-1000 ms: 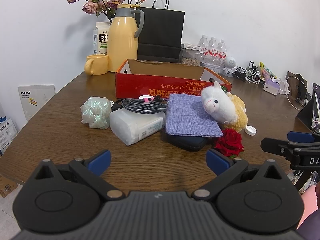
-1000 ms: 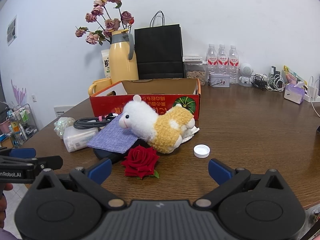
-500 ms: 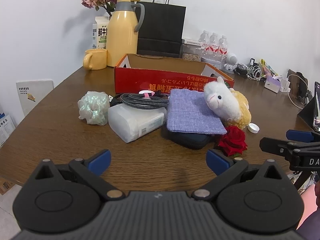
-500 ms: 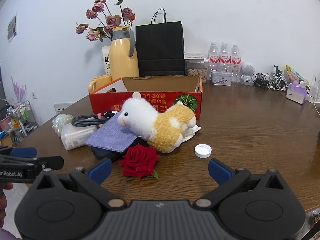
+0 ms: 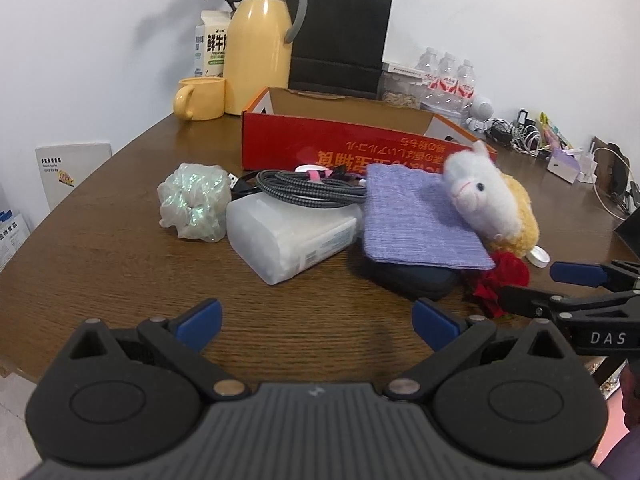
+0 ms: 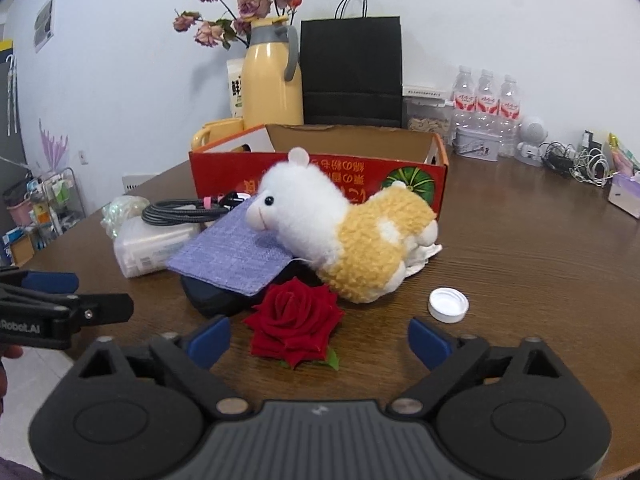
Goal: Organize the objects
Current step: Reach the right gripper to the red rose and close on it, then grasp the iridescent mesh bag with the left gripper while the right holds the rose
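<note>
A red cardboard box [image 5: 360, 148] stands open at the back of the wooden table. In front of it lie a shiny scrunchie [image 5: 192, 206], a white tissue pack [image 5: 288, 236], a coiled grey cable [image 5: 308, 188], a purple cloth [image 5: 416, 220] on a dark pouch [image 5: 416, 280], a plush alpaca [image 6: 340, 236], a red rose [image 6: 296, 320] and a white cap [image 6: 448, 305]. My left gripper [image 5: 316, 320] is open, short of the tissue pack. My right gripper [image 6: 320, 340] is open with the rose between its fingers.
A yellow jug [image 5: 260, 44], yellow mug [image 5: 200, 98], milk carton [image 5: 210, 50], black paper bag [image 5: 340, 36] and water bottles [image 6: 486, 98] stand behind the box. Cables and small items [image 6: 576, 160] lie at the back right. The table edge runs close below both grippers.
Both grippers have moved forward toward the pile. The right gripper now has the rose between its open fingers. Nothing on the table has moved.
</note>
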The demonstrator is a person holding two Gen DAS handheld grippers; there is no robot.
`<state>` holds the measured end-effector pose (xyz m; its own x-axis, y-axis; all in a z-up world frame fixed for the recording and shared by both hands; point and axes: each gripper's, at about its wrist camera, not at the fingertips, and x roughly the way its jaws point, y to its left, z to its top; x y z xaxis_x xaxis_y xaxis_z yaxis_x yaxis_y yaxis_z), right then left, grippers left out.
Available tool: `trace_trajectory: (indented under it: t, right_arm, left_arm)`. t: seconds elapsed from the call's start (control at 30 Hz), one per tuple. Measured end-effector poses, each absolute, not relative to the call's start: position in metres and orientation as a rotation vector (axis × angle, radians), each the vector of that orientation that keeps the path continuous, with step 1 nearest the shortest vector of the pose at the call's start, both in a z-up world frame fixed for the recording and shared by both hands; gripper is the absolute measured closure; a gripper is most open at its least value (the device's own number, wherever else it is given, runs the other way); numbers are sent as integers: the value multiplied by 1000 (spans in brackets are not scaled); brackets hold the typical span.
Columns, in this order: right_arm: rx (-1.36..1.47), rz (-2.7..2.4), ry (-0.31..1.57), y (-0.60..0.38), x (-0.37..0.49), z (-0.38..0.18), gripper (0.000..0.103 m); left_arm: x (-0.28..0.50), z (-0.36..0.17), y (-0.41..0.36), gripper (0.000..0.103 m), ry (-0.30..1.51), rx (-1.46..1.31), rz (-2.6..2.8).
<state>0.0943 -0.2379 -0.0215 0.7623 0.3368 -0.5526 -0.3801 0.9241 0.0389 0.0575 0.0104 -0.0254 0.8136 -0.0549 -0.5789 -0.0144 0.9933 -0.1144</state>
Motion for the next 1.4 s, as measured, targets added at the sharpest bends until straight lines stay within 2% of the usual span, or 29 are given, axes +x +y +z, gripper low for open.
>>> trace_trajectory:
  t: [0.07, 0.23, 0.33, 0.37, 0.43, 0.53, 0.83, 1.4]
  right_arm:
    - [-79, 404, 591, -235, 101, -25, 15]
    - [-84, 443, 599, -229, 109, -30, 34]
    - [-81, 465, 603, -227, 113, -32, 39]
    - [-82, 479, 603, -226, 113, -32, 42]
    - [-79, 497, 610, -226, 114, -33, 60]
    - [-66, 510, 613, -227, 114, -33, 67]
    - [-41, 517, 590, -236, 103, -28, 71]
    - [-23, 431, 531, -273, 87, -12, 71]
  left_arm:
    - [61, -27, 12, 0, 628, -119, -16]
    - [67, -31, 15, 0, 640, -126, -8]
    - [69, -32, 15, 0, 647, -129, -5]
    - [70, -32, 16, 0, 648, -130, -2]
    - [70, -32, 17, 0, 644, -131, 2]
    - [70, -31, 19, 0, 642, -134, 9]
    - [64, -24, 21, 0, 620, -139, 20]
    - [82, -8, 54, 0, 566, -142, 158]
